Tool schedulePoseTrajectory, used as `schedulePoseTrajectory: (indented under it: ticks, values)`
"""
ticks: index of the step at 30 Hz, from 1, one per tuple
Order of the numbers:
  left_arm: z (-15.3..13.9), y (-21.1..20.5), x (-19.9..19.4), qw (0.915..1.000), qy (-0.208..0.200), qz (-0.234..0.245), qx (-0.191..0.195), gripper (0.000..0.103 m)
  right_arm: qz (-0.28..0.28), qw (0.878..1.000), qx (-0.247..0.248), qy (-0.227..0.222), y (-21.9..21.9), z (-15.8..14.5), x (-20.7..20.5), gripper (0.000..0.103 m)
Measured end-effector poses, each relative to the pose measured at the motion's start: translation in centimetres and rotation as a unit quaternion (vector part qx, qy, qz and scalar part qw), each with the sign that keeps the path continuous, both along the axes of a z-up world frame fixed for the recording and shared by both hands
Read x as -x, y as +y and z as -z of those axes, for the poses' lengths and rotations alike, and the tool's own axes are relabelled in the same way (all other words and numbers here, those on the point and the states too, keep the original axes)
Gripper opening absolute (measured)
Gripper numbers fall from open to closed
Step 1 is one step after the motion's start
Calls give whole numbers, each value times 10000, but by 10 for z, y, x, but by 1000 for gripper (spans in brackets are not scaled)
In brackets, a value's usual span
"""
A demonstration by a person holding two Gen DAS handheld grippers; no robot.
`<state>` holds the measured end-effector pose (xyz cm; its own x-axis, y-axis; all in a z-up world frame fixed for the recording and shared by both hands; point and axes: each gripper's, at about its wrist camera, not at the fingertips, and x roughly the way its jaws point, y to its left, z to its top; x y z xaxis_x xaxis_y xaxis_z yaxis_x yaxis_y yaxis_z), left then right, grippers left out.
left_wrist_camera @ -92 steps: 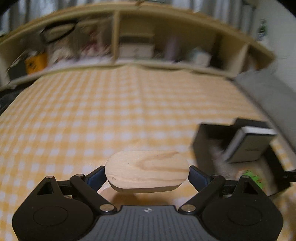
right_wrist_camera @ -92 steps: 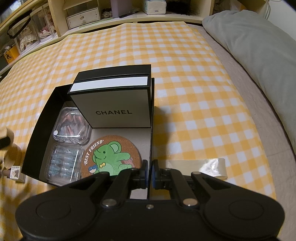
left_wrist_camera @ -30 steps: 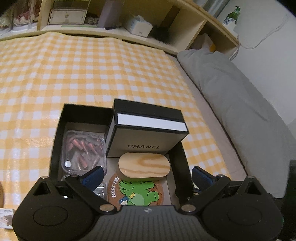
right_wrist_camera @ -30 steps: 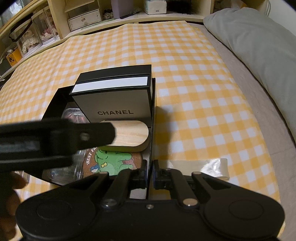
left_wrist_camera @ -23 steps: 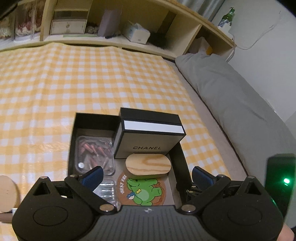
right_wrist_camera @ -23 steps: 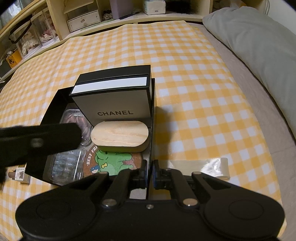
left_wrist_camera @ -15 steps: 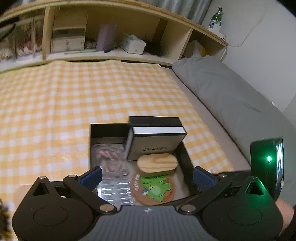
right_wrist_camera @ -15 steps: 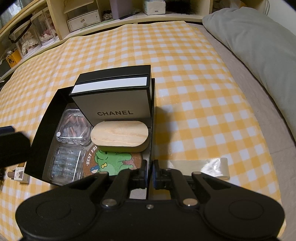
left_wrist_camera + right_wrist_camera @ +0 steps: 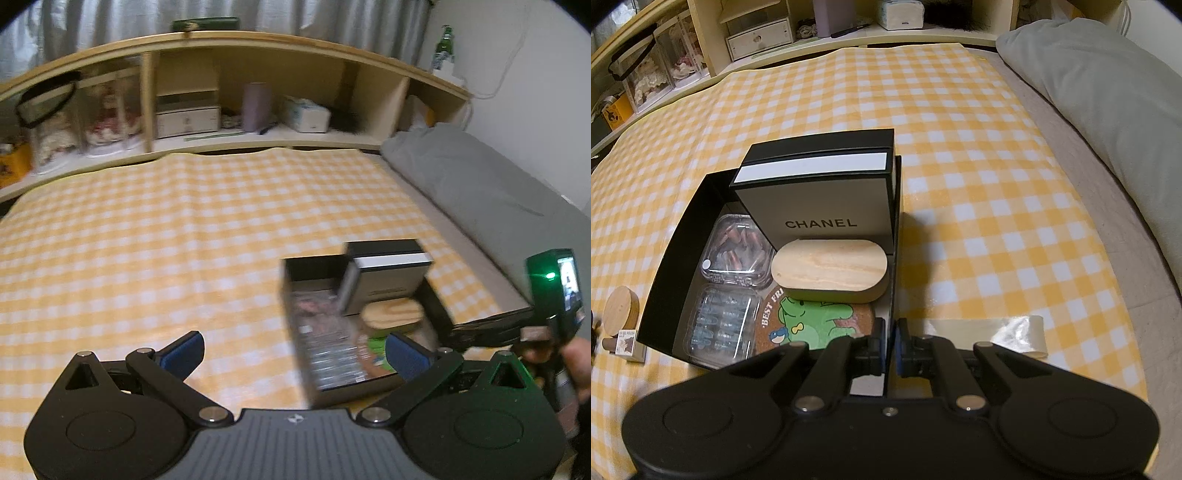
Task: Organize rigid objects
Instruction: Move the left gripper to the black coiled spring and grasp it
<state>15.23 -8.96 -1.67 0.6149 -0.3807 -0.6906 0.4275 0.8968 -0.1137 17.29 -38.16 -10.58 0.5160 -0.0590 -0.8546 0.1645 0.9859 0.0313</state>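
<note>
Five things sit inside the open black cardboard box (image 9: 670,280) on the yellow-and-white checked cloth (image 9: 960,155). Against the box's far wall stands a cream cube-shaped carton with a black lid and the word CHANEL on its front (image 9: 820,195). Touching the front of that carton lies the oval pale wooden block (image 9: 829,267), flat side up, its near edge resting over a round cork coaster printed with a green cartoon animal (image 9: 812,325). Along the box's left wall are two clear plastic clamshell cases, the farther one holding reddish-brown pieces (image 9: 737,245), the nearer one holding bluish pieces (image 9: 722,325).

Right gripper (image 9: 890,349): its jaws are pinched together on the box's right-hand wall at the near corner, so the wooden block lies just beyond and slightly left of its fingertips, not touching them.

Left gripper (image 9: 293,350): its blue-padded jaws stand wide apart with nothing between them, above bare cloth on the left side of the box. From there the box (image 9: 295,295) shows blurred, and the wooden block (image 9: 393,314) lies past the right-hand finger (image 9: 406,356), well clear of it.

Outside the box's left wall rest a small round wooden disc (image 9: 622,312) and a tiny labelled carton (image 9: 628,341).
</note>
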Motion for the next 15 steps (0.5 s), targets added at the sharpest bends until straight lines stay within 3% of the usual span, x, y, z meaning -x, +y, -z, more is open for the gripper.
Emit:
schedulePoseTrajectory:
  ticks: [7, 15]
  values:
    - [4, 57, -13, 9977, 58, -507, -457, 95, -15, 10000, 43, 7, 2, 1, 1, 5]
    - [47, 98, -30, 9880, 580, -1135, -875, 81, -19, 10000, 51, 8, 2, 1, 1, 5]
